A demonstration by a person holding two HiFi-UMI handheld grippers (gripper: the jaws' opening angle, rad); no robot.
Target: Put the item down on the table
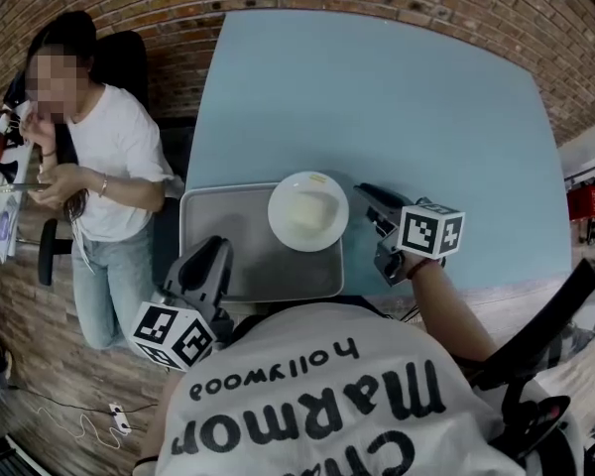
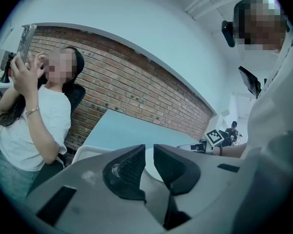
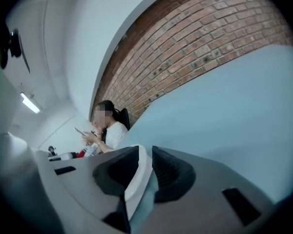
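Right gripper [image 1: 361,196] clamps white plate [image 1: 308,211] rim at 3 o'clock, seemingly over tray [image 1: 268,266]; left gripper [image 1: 216,248] empty, jaws slightly apart, 7 o'clock.

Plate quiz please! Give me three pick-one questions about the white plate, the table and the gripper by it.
1. Where is the plate? A over the tray's far right corner; B on the floor; C on a chair.
2. What colour is the table? A red; B light blue; C black.
3. What is the right gripper doing? A clamping the plate's rim; B wide open, empty; C out of sight.
Answers: 1 A, head view shows it there; 2 B, its top is pale blue; 3 A, the white rim sits between its jaws.
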